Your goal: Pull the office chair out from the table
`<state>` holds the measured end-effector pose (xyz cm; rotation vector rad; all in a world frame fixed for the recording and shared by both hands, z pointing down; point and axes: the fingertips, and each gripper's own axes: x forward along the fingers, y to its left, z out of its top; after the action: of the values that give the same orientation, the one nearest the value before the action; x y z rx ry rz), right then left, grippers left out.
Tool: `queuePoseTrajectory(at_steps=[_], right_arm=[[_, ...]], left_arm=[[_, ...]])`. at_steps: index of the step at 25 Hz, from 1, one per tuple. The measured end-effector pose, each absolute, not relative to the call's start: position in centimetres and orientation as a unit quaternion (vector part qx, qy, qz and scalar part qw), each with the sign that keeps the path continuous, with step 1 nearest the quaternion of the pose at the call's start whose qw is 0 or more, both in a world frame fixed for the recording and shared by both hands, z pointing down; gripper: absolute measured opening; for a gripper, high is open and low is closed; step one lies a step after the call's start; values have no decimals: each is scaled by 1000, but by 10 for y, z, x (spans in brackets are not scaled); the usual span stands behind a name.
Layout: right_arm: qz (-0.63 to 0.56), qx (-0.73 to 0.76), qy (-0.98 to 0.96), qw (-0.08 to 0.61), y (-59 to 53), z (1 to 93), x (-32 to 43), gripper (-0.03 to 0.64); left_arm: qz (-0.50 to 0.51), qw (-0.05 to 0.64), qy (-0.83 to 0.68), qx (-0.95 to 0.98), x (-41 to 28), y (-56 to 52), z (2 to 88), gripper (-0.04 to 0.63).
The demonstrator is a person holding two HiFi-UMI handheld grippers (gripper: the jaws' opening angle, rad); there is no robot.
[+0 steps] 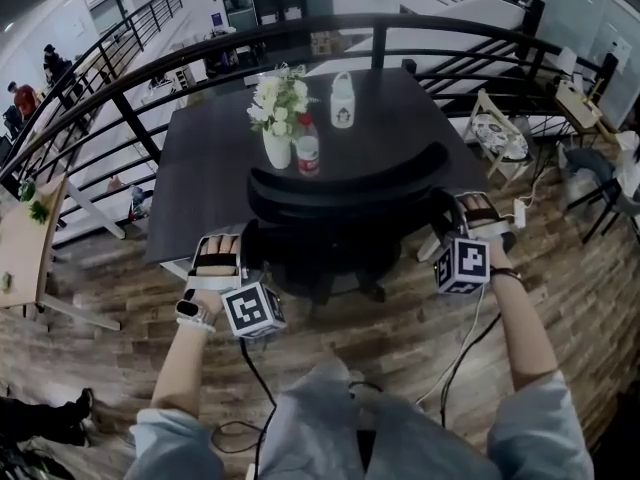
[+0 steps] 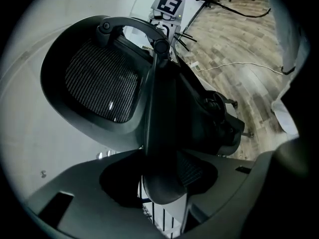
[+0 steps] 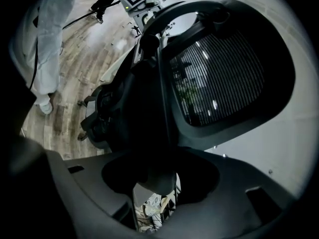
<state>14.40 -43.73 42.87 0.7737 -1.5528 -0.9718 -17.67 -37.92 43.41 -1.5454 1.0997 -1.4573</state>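
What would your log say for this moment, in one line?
left gripper: shut on office chair backrest edge | right gripper: shut on opposite edge | chair: tucked at table | pull: not begun

Black throughout on the mesh-backed plastic office chair [image 1: 345, 193] at centre frame, fine grid weave across its back. Dark charcoal on the square table top [image 1: 400, 128] above; white on the rounded flower vase [image 1: 277, 150] there. Streaked brown on the plank wooden floor [image 1: 400, 338] below.
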Motion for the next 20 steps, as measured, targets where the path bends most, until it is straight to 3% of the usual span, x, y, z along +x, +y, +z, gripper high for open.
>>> queuePoseTrajectory(at_steps=[20], right_arm=[[-376, 366, -611, 593, -433, 431, 150, 190]], left_arm=[[-563, 374, 404, -616, -173, -368, 436, 201]])
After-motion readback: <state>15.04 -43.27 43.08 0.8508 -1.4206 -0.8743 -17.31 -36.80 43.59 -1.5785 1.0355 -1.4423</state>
